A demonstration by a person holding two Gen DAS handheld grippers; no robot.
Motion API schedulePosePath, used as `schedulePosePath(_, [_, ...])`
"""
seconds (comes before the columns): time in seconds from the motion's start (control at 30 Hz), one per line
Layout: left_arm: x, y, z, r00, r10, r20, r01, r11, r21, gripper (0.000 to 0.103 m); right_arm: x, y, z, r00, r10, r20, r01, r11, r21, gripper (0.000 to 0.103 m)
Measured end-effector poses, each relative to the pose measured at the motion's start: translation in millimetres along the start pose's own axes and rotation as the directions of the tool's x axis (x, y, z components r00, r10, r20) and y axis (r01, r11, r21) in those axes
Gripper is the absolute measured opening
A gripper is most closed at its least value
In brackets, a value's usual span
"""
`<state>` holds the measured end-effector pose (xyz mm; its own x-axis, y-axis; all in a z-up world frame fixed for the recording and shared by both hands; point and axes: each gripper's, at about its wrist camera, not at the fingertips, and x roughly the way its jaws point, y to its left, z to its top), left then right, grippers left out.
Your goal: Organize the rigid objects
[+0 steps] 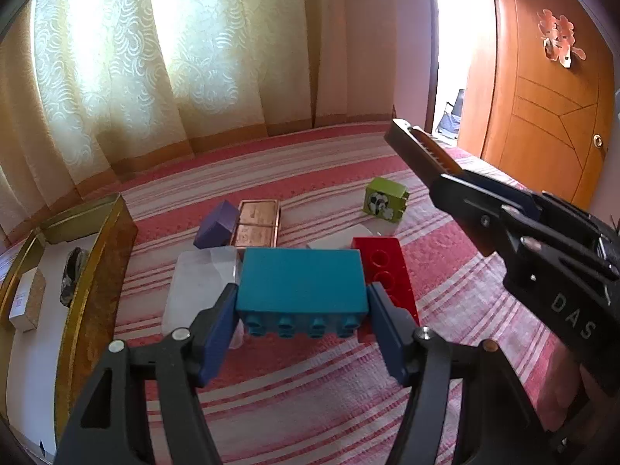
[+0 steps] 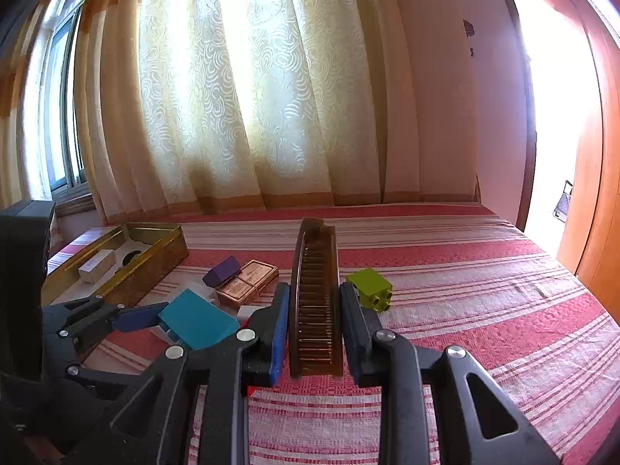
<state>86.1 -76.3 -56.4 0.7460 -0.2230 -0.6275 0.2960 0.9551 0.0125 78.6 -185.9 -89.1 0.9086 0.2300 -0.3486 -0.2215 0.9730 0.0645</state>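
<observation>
A teal toy brick [image 1: 300,275] with studs facing the camera sits between the blue pads of my left gripper [image 1: 302,300], which is shut on its two ends. In the right wrist view the same teal brick [image 2: 197,321] hangs tilted above the bedspread. My right gripper [image 2: 314,298] is shut on a brown curved comb [image 2: 314,290] that stands up between its pads. The comb [image 1: 422,147] also shows in the left wrist view, sticking out of the right gripper at the upper right.
On the striped bedspread [image 1: 310,387] lie a red brick [image 1: 387,271], a green block [image 1: 385,199], a purple box [image 1: 217,223], a copper tin [image 1: 257,223] and a clear plastic case [image 1: 197,283]. An open golden tin [image 1: 97,271] holds small boxes at the left. Curtains hang behind; a wooden door stands at the right.
</observation>
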Motion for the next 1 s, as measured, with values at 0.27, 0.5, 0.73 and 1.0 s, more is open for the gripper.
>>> schedulePosePath(0.27, [9.9,-0.1,0.1,0.997,-0.037,-0.064,0.036,0.999,-0.014,0.066,4.8,-0.6,1.4,1.000,0.002,-0.016,-0.002,1.000,0.007,0.027])
schedulePosePath(0.5, [21.7,5.7,-0.8,0.989,-0.080,-0.128,0.075,0.996,-0.045,0.068,6.0,0.7,1.9,1.000,0.001,-0.021,-0.001,1.000,0.006,0.027])
schedulePosePath(0.73, [23.0,11.0,-0.6,0.988,-0.089,-0.123,0.081,0.994,-0.071,0.071,7.2,0.8,1.7,1.000,0.000,-0.027,0.000,1.000,0.005,0.027])
schedulePosePath(1.0, [22.0,13.8,-1.7,0.990,-0.089,-0.113,0.080,0.993,-0.082,0.067,7.3,0.8,1.7,1.000,0.001,-0.029,-0.001,1.000,0.004,0.027])
